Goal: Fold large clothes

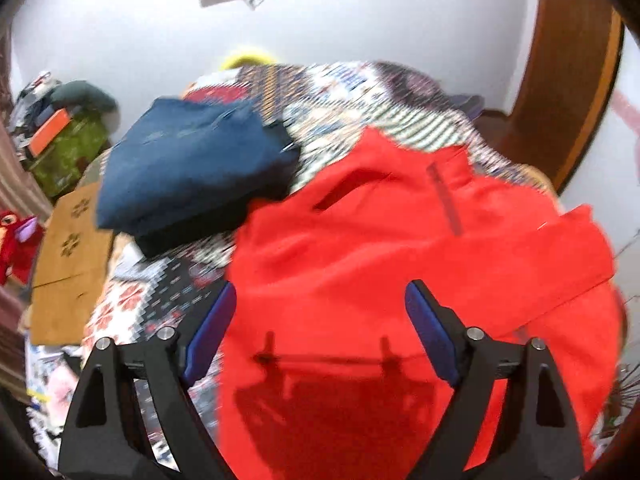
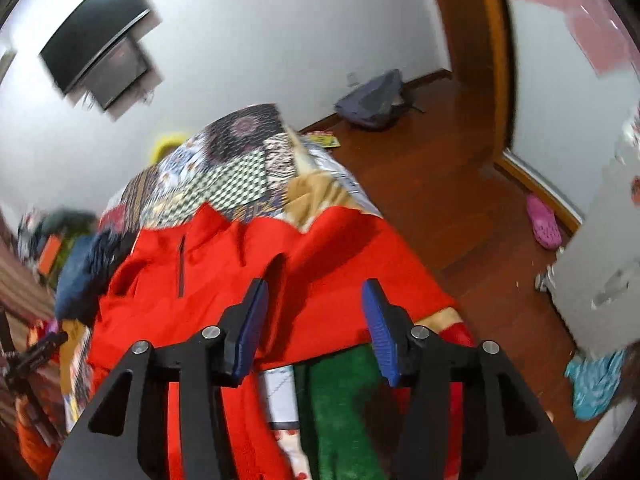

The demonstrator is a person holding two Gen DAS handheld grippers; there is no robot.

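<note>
**Red jacket spread on the bed, both claws wide**

While the red jacket point(image 1: 420, 248) lies spread across the patterned quilt point(image 1: 340, 92) of the bed, both claws hang above it with nothing between their blue pads; the left claw point(image 1: 320, 308) stands wide over the jacket's lower part and throws its shadow on the red cloth just below; the right claw point(image 2: 314, 304) is likewise wide, poised over the jacket's near edge, where a green cloth point(image 2: 344, 400) shows beneath it. The jacket's collar and its short dark zip point(image 1: 444, 200) point away from the cameras, toward the far end of the bed; the frames are blurred, so finer folds cannot be told. Just beside the jacket, on its left, sits a folded stack of dark blue clothes point(image 1: 192, 168), resting on the quilt and touching or nearly touching the red cloth. A black screen point(image 2: 96, 56) hangs on the white wall; a grey backpack point(image 2: 372, 100) and a pink clog point(image 2: 542, 220) lie on the wooden floor point(image 2: 440, 184) to the right of the bed.
</note>
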